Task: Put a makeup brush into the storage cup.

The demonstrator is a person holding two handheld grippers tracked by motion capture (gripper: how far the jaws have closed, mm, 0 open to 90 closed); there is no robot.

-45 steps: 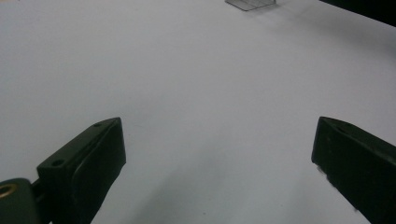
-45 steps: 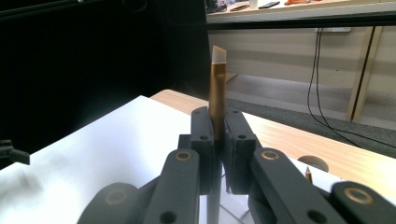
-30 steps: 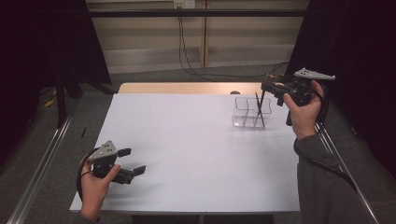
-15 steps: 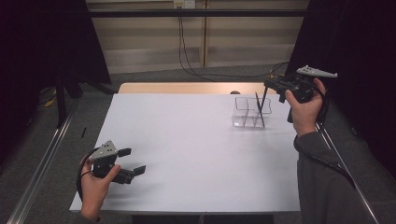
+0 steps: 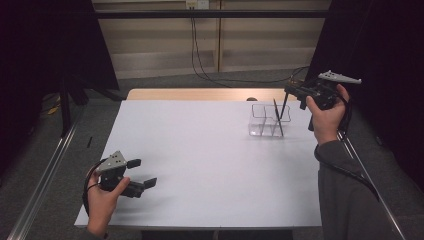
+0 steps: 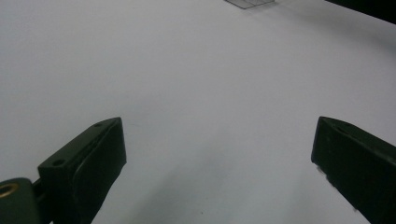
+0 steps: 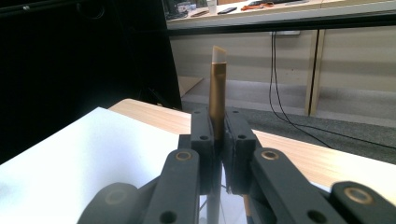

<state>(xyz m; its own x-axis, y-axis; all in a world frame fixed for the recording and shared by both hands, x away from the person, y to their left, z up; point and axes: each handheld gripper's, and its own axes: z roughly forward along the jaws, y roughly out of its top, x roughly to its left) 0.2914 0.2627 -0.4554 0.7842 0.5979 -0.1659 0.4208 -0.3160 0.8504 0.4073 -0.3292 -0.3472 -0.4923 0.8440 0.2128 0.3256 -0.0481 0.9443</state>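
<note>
My right gripper point(image 5: 294, 93) is at the table's far right, shut on a thin dark stick point(image 5: 284, 108) that hangs down over a clear divided box point(image 5: 260, 124). In the right gripper view the stick's upper end is a bronze shaft with a pale slanted tip point(image 7: 217, 88), rising from between the pressed jaws of my right gripper point(image 7: 218, 128). A second dark stick point(image 5: 277, 119) leans inside the box. My left gripper point(image 5: 142, 173) rests near the front left corner, open with nothing between its jaws, and white tabletop lies under the left gripper point(image 6: 219, 158).
The white table point(image 5: 200, 150) has a wooden strip point(image 5: 200, 94) along its far edge. Cables point(image 5: 200, 55) run over the grey floor beyond. Dark curtains stand at both sides. A metal rail point(image 5: 45, 175) runs along the left. A corner of the clear box point(image 6: 250, 3) is far ahead of the left gripper.
The right gripper has shifted slightly upward with the stick still in it. The left gripper has stayed where it was.
</note>
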